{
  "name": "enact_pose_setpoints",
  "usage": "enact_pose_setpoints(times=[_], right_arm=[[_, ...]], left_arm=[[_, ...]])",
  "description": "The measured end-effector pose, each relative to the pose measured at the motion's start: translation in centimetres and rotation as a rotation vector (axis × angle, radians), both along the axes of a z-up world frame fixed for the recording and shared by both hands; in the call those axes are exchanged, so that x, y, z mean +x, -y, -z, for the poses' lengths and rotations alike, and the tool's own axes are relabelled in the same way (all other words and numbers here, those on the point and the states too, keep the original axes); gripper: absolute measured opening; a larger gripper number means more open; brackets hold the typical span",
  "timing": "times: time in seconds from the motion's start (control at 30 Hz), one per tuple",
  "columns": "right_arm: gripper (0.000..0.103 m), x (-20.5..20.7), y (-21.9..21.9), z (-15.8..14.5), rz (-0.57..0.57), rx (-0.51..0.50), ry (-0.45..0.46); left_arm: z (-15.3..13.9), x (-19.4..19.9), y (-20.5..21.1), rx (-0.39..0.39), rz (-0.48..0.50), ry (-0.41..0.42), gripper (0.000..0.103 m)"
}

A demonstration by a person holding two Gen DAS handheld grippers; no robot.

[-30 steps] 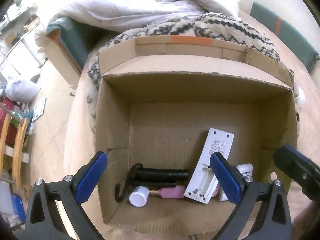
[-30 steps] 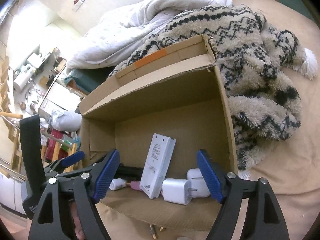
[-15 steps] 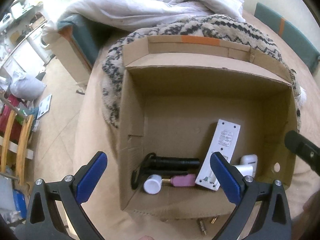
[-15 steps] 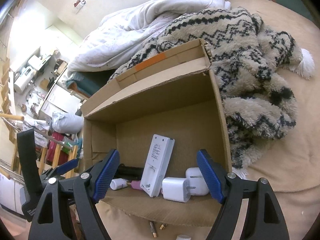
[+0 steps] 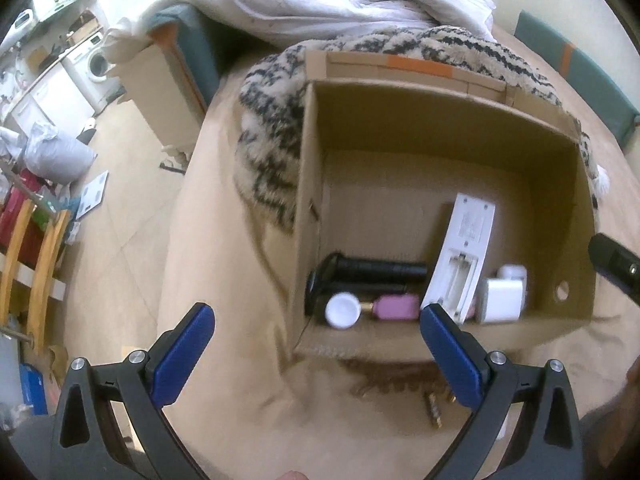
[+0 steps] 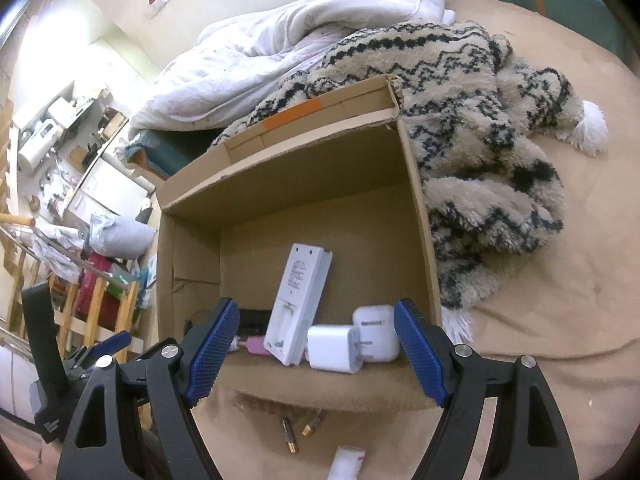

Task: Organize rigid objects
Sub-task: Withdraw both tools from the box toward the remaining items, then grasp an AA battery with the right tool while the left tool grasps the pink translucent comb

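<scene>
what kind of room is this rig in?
Most likely a lived-in home, a bedroom or studio. The cardboard box sits on a bed covered in tan sheet, with a white duvet and a shaggy patterned blanket behind it. A washing machine stands in the cluttered background.

A lived-in home bedroom was shown: a bed (image 6: 560, 340) was covered by a tan sheet, with a crumpled white duvet (image 6: 288, 40) and a shaggy patterned blanket (image 6: 460, 80) heaped on it. A washing machine (image 5: 94, 66) and cluttered shelves (image 6: 52, 128) were seen beyond.
</scene>
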State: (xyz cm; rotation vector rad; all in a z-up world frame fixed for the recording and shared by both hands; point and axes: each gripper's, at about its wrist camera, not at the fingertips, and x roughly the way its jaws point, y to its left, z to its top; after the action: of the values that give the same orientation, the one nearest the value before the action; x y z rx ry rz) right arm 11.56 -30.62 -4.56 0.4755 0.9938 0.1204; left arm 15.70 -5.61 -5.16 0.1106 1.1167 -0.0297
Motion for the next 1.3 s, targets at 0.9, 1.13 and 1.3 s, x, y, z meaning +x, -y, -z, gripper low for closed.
enact_pose_setpoints(times=[0.9, 1.13, 1.3], right_arm=[[0.035, -2.1, -6.0, 11.2, -0.093, 0.098, -0.44], [0.024, -1.1, -8.3, 13.1, -0.084, -0.077, -0.488], [0.011, -1.5, -10.5, 12.4, -0.151, -0.233, -0.429]], left_arm=[[4.8, -1.6, -3.7, -0.13, -0.145, -0.181, 0.102], [5.4, -1.3, -4.7, -0.189, -0.171, -0.231, 0.102], [5.3, -1.2, -4.8, -0.215, -0.174, -0.235, 0.102]])
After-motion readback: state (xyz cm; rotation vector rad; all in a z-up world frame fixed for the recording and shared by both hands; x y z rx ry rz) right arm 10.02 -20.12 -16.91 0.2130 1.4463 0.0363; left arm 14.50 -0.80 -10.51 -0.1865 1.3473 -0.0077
